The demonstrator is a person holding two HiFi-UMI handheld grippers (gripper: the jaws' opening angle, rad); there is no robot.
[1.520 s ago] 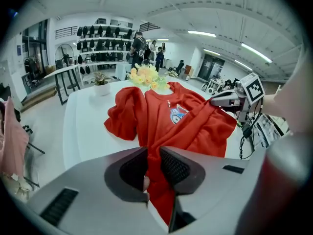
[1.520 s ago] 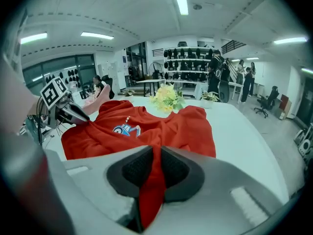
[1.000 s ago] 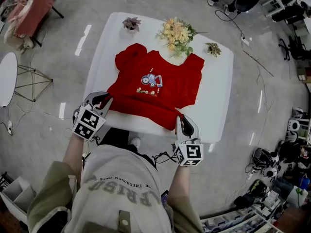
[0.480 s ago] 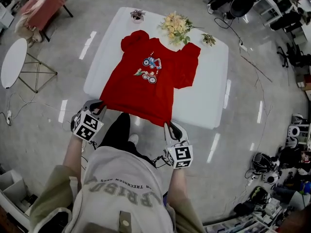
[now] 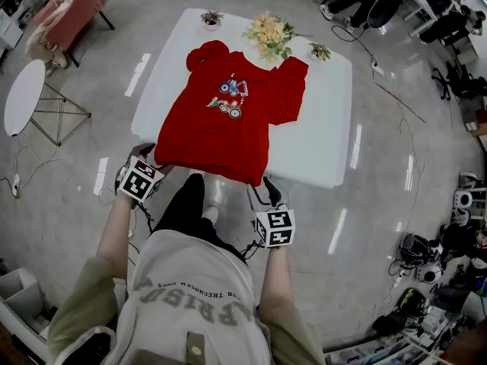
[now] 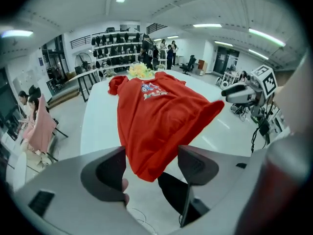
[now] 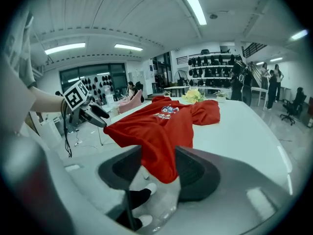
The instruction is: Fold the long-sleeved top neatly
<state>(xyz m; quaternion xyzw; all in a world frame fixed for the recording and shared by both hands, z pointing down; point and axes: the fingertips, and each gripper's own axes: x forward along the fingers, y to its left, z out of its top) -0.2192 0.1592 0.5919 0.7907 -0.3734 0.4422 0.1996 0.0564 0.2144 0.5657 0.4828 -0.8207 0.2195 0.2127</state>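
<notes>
The red long-sleeved top (image 5: 228,116) lies flat, print up, on the white table (image 5: 323,128), its hem drooping over the near edge. My left gripper (image 5: 151,158) is at the hem's left corner and my right gripper (image 5: 265,193) at the right corner. In the left gripper view the jaws (image 6: 150,153) have just been opening; the hem corner (image 6: 151,131) hangs loose between them with gaps on both sides. In the right gripper view the jaws (image 7: 159,156) have also just been opening, and the red corner (image 7: 164,146) dangles between the pads unpinched.
A yellow bouquet (image 5: 268,33) and two small potted plants (image 5: 211,19) (image 5: 319,51) stand along the table's far edge, near the collar and sleeves. A round white side table (image 5: 23,97) and a chair draped in pink (image 5: 68,6) stand to the left. My legs are under the near edge.
The top has slid toward me so its hem hangs off the near edge. Both grippers moved back and down with it, then their jaws parted from the hem corners.
</notes>
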